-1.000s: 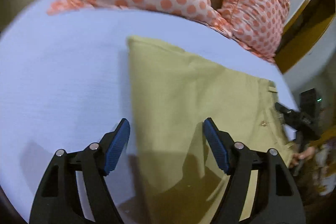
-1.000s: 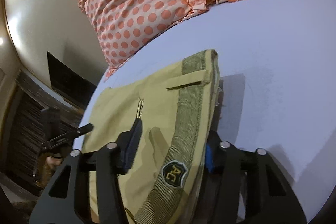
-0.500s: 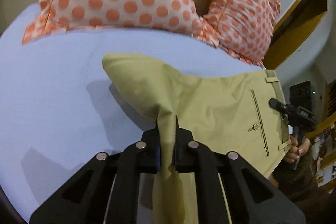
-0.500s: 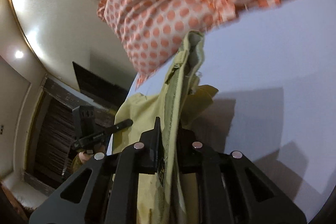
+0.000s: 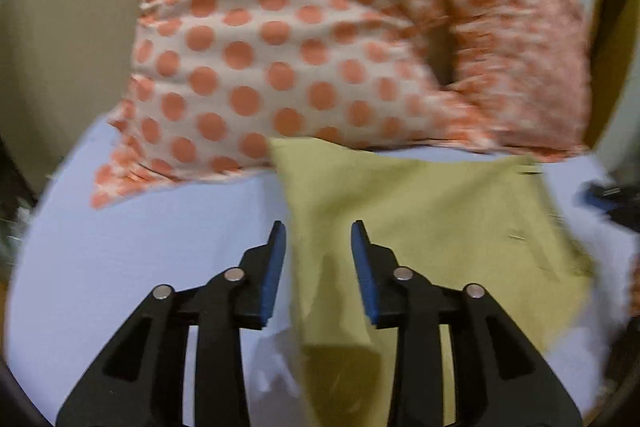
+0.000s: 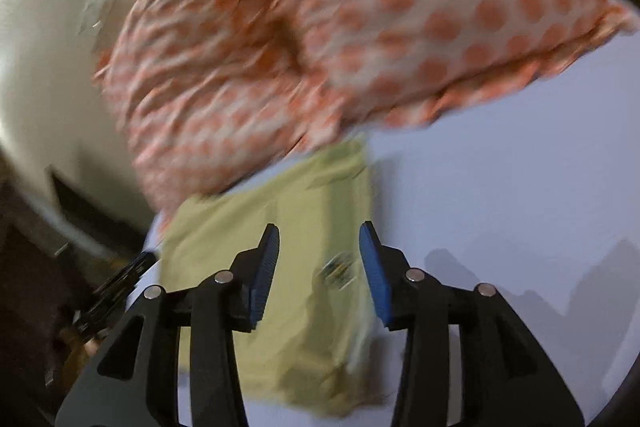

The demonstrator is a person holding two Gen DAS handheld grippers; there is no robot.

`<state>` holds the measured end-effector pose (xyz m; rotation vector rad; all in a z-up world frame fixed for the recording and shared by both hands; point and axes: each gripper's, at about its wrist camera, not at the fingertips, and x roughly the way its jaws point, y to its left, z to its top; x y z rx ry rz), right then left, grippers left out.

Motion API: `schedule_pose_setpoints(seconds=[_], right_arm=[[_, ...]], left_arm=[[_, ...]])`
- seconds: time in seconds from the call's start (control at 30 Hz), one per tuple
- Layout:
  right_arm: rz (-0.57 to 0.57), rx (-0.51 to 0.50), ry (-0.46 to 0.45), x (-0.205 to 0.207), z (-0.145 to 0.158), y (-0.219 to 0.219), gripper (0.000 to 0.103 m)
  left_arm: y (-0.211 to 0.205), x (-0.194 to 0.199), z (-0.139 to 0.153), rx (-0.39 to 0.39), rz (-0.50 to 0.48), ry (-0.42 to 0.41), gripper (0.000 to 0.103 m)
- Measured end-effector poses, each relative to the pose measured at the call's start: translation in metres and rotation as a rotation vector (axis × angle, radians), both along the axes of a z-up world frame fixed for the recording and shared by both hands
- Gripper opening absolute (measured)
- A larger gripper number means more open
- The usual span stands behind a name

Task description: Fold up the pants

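Observation:
The olive-yellow pants (image 5: 420, 219) lie folded in a flat block on the pale blue bed sheet (image 5: 160, 247), their far edge against the pillows. My left gripper (image 5: 318, 259) is open just above the block's left edge, and the cloth lies loose between the blue pads (image 5: 274, 267). In the right wrist view the pants (image 6: 280, 223) lie below my right gripper (image 6: 318, 263), which is open over the waistband side with its round badge (image 6: 338, 269). Both views are blurred by motion.
Two orange polka-dot pillows (image 5: 280, 39) lean at the head of the bed, also seen in the right wrist view (image 6: 340, 27). The other gripper (image 5: 612, 199) shows at the right edge. A wall (image 6: 44, 67) and dark furniture (image 6: 36, 287) stand left of the bed.
Both grippers were shut on the raised pants half a second ago. Both have opened now, and the pants lie flat, folded toward the pillows.

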<state>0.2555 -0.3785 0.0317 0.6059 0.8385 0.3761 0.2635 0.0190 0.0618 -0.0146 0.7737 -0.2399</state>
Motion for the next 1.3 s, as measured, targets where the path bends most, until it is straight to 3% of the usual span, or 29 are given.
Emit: schedule_pose_setpoints(seconds=[0.07, 0.13, 0.27, 0.33, 0.4, 0.43, 0.5, 0.6, 0.8, 1.03, 1.3], right_arm=[[0.067, 0.025, 0.035, 0.008, -0.008, 0.019, 0.062], [0.086, 0.009, 0.065, 0.014, -0.018, 0.034, 0.071], [0.069, -0.008, 0.102, 0.021, -0.027, 0.039, 0.074], [0.043, -0.047, 0.12, 0.018, -0.024, 0.042, 0.074], [-0.033, -0.209, 0.101, -0.005, -0.012, 0.047, 0.084], [-0.042, -0.243, 0.074, -0.017, -0.007, 0.051, 0.087], [-0.034, -0.281, 0.001, -0.055, 0.004, 0.059, 0.102], [-0.048, -0.407, -0.038, -0.113, 0.006, 0.084, 0.102], [0.014, -0.536, 0.012, -0.157, -0.031, 0.14, 0.102], [-0.005, -0.61, 0.029, -0.16, -0.04, 0.163, 0.102], [-0.057, -0.659, 0.04, -0.164, -0.045, 0.163, 0.102]], left_arm=[[-0.007, -0.009, -0.004, -0.058, -0.062, 0.04, 0.047], [-0.015, -0.009, -0.014, -0.075, -0.091, 0.096, 0.048], [-0.028, 0.009, -0.047, -0.026, -0.053, 0.225, 0.048], [-0.029, 0.005, -0.045, -0.013, -0.034, 0.211, 0.049], [-0.029, -0.013, -0.037, 0.02, -0.009, 0.201, 0.064], [-0.028, -0.026, -0.033, 0.02, -0.011, 0.182, 0.068], [-0.021, -0.062, -0.025, 0.037, -0.007, 0.144, 0.087], [-0.016, -0.117, -0.026, 0.113, 0.037, 0.115, 0.101], [-0.013, -0.182, -0.049, 0.217, 0.088, 0.142, 0.101], [-0.011, -0.187, -0.063, 0.167, 0.089, 0.172, 0.101], [-0.009, -0.195, -0.066, 0.137, 0.1, 0.118, 0.101]])
